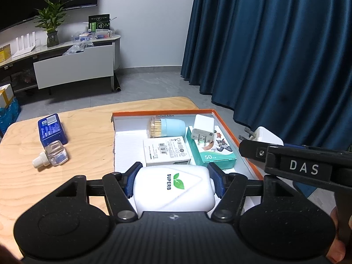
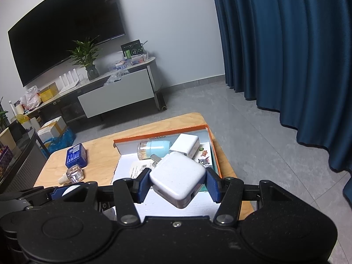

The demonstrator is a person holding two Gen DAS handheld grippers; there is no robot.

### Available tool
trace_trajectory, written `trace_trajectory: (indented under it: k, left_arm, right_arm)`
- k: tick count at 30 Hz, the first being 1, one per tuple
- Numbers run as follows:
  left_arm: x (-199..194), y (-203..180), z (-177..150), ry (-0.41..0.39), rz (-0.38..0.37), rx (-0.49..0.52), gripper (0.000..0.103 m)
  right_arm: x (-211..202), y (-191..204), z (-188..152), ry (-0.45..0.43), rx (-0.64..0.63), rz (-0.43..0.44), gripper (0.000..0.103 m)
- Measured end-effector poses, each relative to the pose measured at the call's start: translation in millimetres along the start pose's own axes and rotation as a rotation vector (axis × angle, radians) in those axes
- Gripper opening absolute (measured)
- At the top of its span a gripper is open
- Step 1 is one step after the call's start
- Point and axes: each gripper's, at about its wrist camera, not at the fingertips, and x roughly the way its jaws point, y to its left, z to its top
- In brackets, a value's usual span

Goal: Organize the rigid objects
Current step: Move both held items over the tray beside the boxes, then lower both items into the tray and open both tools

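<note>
My left gripper [image 1: 173,182] is shut on a white SUPERB bottle [image 1: 173,189] and holds it over the near end of the orange-rimmed box [image 1: 224,123]. My right gripper [image 2: 179,186] is shut on a white charger [image 2: 178,178], held above the same box [image 2: 211,140]; it also shows in the left wrist view [image 1: 267,136]. In the box lie a toothpick jar [image 1: 165,127], a white carton [image 1: 166,150], a green 50-count box [image 1: 213,151] and another white charger [image 1: 202,129].
On the wooden table [image 1: 88,136], left of the box, lie a blue tin [image 1: 51,128] and a clear small bottle with a white cap [image 1: 51,156]. Blue curtains [image 1: 275,44] hang at the right. A TV cabinet [image 1: 66,63] stands far back.
</note>
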Motion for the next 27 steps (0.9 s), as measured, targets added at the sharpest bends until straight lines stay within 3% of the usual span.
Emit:
trace_trajectory:
  k: [27]
  left_arm:
    - [23.5, -3.0, 2.7, 0.032, -0.027, 0.007, 0.065]
  right_arm:
    - [31.2, -6.5, 7.0, 0.043, -0.001, -0.005, 0.065]
